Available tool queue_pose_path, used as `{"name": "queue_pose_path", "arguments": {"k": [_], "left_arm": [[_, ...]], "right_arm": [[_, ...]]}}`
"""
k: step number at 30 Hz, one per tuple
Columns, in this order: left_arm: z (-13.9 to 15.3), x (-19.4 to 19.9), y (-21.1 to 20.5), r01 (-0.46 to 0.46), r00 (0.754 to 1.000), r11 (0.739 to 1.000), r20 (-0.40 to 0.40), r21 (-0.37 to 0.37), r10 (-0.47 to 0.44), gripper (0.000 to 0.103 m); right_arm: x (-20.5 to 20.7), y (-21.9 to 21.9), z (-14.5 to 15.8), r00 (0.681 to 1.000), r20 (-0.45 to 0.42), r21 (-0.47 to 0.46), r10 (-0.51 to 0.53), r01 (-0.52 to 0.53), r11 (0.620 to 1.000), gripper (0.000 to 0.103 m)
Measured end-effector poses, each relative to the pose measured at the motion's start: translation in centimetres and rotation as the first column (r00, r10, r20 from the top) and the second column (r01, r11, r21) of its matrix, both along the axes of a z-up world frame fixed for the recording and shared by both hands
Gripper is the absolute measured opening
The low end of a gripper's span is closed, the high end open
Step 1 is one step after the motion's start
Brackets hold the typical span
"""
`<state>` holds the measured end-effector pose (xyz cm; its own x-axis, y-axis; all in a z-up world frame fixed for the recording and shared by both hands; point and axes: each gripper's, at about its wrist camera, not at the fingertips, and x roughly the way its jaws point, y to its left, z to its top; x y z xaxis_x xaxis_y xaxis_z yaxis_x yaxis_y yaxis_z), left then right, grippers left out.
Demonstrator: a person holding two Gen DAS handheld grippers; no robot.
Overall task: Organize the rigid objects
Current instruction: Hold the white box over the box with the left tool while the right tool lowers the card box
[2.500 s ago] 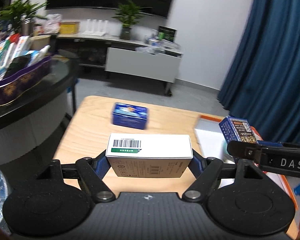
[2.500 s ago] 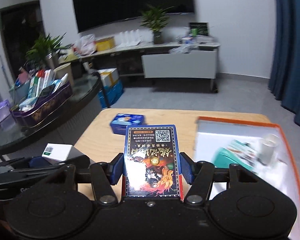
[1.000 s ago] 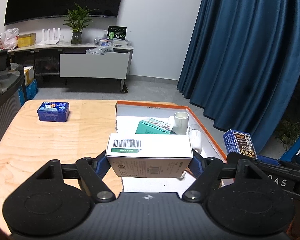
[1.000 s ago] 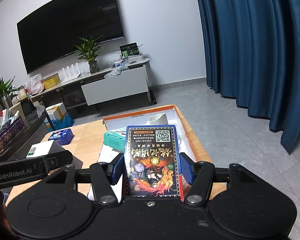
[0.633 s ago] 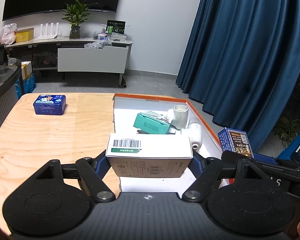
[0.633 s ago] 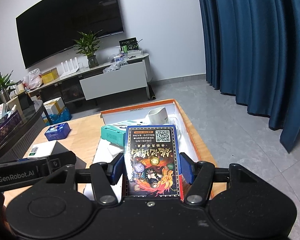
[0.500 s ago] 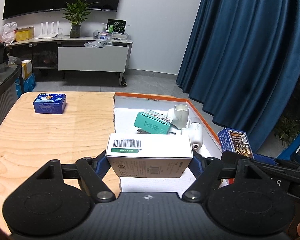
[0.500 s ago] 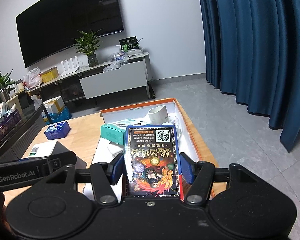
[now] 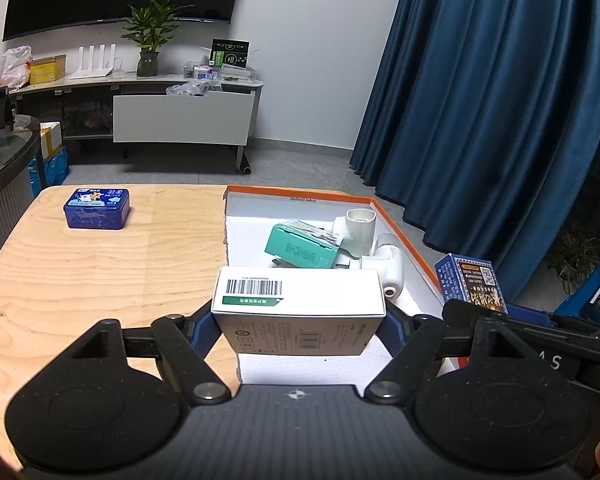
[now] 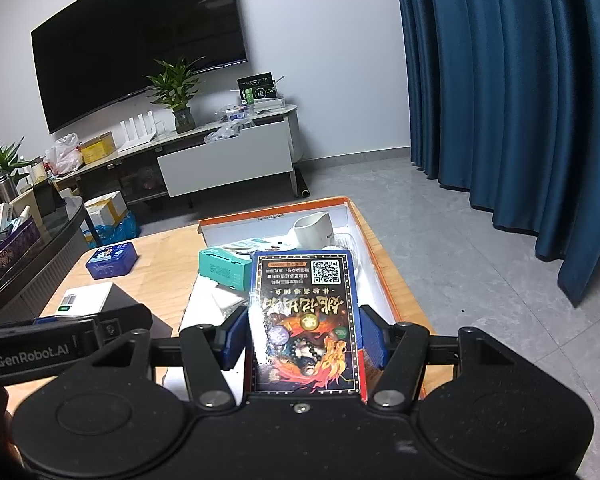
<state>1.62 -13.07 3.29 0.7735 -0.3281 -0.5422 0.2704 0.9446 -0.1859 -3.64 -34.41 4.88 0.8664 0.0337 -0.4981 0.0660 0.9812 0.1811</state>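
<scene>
The left gripper (image 9: 298, 320) pinches a white carton (image 9: 298, 300) between its blue pads; the carton lies flat, a barcode and a green label strip on its top face and fine print with a second barcode on the side facing the camera. It is held above the near left corner of the orange-rimmed tray (image 9: 404, 236), over the seam where the tray meets the wooden table (image 9: 100, 280).

The right gripper (image 10: 304, 344) clamps a dark blue card box (image 10: 306, 320), long side pointing away, printed with a QR code, gold characters and a fiery dragon picture. It hangs over the near right part of the tray, just right of the carton.

Inside the tray lie a teal box (image 9: 300, 246), tilted, touching a white pipe elbow (image 9: 358, 226) behind it and a white plug-like fitting (image 9: 388, 268) toward the tray's right rim. A blue tin (image 9: 97, 208) sits on the table well left of the tray.
</scene>
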Motion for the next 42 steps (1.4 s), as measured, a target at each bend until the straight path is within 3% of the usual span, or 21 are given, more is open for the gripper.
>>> {"name": "queue_pose_path", "arguments": {"k": [42], "left_arm": [[-0.6,0.1,-0.4,0.002,1.0,1.0,-0.015,0.024,-0.001,0.079]], "right_arm": [[0.3,0.1,-1.2,1.0,-0.012,-0.022,0.019,-0.02,1.0,0.071]]}}
